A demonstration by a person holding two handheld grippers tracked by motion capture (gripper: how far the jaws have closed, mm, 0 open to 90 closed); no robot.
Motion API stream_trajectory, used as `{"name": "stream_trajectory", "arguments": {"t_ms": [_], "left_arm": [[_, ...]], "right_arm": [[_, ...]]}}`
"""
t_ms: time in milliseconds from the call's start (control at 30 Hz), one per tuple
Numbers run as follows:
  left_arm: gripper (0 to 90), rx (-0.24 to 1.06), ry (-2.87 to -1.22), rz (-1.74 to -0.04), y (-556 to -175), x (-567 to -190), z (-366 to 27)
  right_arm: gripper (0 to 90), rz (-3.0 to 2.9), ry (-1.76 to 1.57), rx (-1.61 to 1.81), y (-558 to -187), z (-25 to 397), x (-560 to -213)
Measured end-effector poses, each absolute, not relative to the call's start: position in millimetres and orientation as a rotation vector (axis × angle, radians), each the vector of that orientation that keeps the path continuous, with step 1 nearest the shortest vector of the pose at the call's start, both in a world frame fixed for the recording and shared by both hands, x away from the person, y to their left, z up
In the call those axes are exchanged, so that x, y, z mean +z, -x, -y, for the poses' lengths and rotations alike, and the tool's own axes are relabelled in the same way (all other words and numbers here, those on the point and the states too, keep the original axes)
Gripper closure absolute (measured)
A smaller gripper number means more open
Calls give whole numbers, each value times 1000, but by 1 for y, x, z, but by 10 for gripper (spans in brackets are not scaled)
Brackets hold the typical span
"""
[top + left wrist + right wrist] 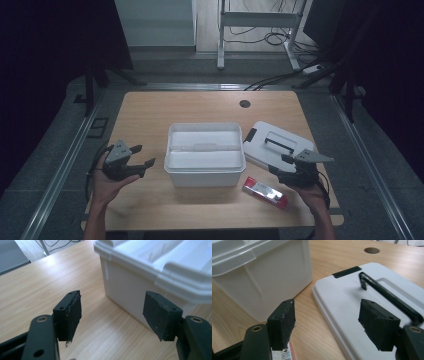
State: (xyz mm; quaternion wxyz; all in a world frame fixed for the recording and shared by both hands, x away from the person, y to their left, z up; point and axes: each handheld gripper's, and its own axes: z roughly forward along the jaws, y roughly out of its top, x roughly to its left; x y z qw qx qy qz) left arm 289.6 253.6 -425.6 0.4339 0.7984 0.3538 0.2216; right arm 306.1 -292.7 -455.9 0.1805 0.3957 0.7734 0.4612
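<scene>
A white open box [204, 155] stands in the middle of the wooden table [150, 110]. Its white lid [277, 145] with a black handle [280, 142] lies flat to the right. A red and silver packet [265, 192] lies in front of the lid. My left gripper [142, 157] is open, left of the box, with nothing between its fingers. In the left gripper view the box wall [130, 287] is just ahead. My right gripper [280, 165] is open over the lid's near edge. The right gripper view has the lid [352, 297], its handle [387, 295] and the box [267, 272].
A round cable hole [244, 103] sits in the table's far right part. Beyond the table stand a metal frame [260, 20] and cables on the floor. Dark curtains hang on both sides.
</scene>
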Motion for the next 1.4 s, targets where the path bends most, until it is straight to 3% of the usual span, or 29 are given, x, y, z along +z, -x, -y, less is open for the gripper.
{"name": "stream_trajectory", "arguments": {"t_ms": [133, 533, 1000, 1400], "left_arm": [[370, 527, -1999, -813, -293, -419, -256], [357, 469, -2123, -644, -321, -369, -258], [362, 438, -2423, -403, -368, -322, -199], [380, 423, -2505, -313, -384, -312, -169]], "right_arm": [[298, -2166, -1136, 1300, -307, 299, -455], [299, -2182, -1142, 1259, -309, 298, -460], [300, -2195, -1167, 1229, -312, 300, -467], [300, -2202, -1167, 1214, -312, 301, -469]]}}
